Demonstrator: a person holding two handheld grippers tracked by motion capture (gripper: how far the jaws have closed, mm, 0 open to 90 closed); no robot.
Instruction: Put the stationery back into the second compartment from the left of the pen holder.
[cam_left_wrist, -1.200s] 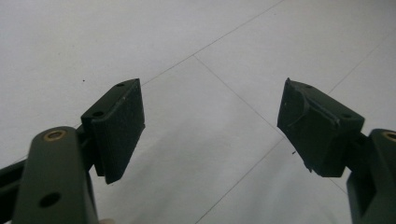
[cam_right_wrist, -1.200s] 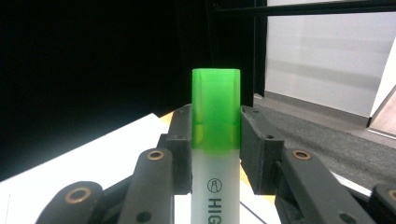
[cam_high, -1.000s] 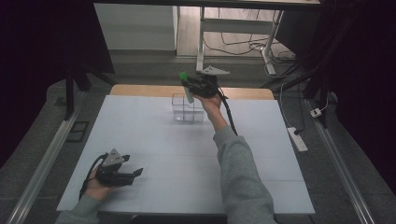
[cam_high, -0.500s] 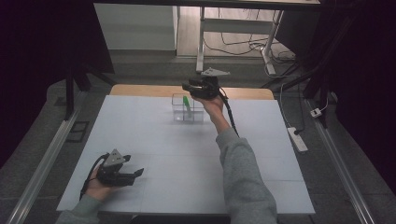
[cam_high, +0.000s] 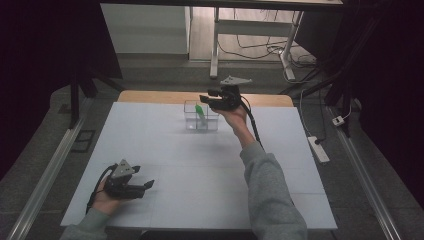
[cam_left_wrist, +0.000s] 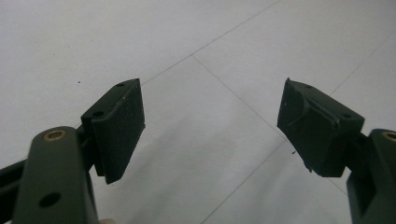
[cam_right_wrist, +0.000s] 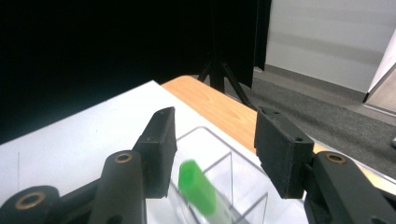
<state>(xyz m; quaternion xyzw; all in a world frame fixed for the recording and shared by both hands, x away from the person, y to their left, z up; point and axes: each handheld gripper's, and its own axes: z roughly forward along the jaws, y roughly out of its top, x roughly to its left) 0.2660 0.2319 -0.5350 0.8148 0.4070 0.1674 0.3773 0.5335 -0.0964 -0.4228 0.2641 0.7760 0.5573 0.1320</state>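
The right gripper (cam_high: 212, 99) is held at the far side of the bench (cam_high: 165, 150), just right of a clear box (cam_high: 192, 122) with compartments. A tube with green cap (cam_high: 201, 113) stands tilted inside the box, the cap at the top, leaning toward the gripper. In the right gripper view the fingers (cam_right_wrist: 161, 149) are spread apart, and the green cap (cam_right_wrist: 197, 186) is between them but low, w/o touching either pad. The fingers have just been opening; nothing is pinched now, the tube rests in the box by itself. Which compartment exactly holds it, I cannot tell; it looks to be one on the right part of the box.

The box sits at the far middle of the bench, near the wooden edge (cam_high: 150, 96) behind the white cover.

The left gripper (cam_high: 149, 185) lies at the near left corner of the bench, in the person's left hand (cam_high: 102, 200), well apart from the box. In the left gripper view its fingers (cam_left_wrist: 119, 126) are spread wide w/ nothing between, only the white bench surface (cam_left_wrist: 196, 42) under them.

The right sleeve (cam_high: 270, 195) is grey and reaches from the near edge to the far side. On the floor at the right lies a power strip (cam_high: 319, 149).
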